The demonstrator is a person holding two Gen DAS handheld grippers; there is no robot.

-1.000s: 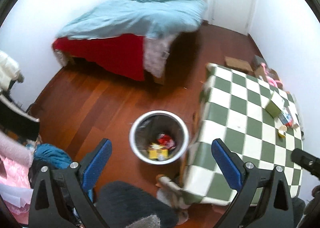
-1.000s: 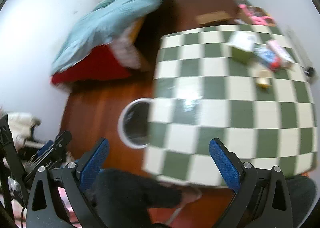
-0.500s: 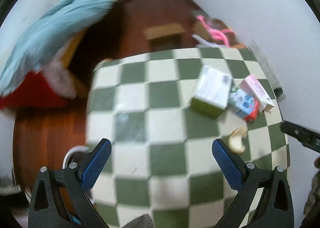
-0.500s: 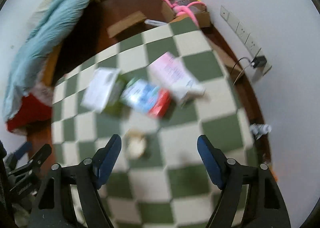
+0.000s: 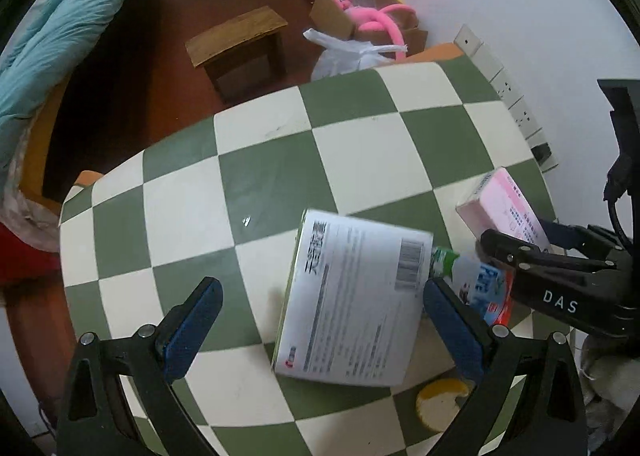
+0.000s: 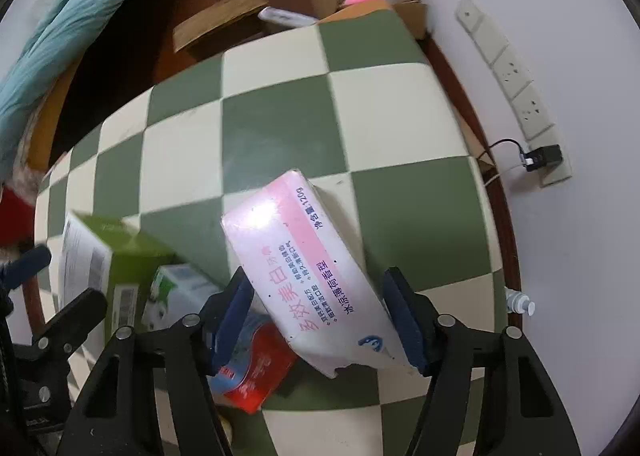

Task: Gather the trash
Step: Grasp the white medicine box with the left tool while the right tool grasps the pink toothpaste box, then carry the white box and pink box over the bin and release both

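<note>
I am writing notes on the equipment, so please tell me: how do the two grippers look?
Both the left gripper and the right gripper have black frames with triangular cut-outs, silver screws and blue pads on their fingers. The right one's side bears white letters "DAS", with a black cable above it.

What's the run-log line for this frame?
phase: reach | left gripper: open over green box | right gripper: closing around pink box | surface: checkered table
</note>
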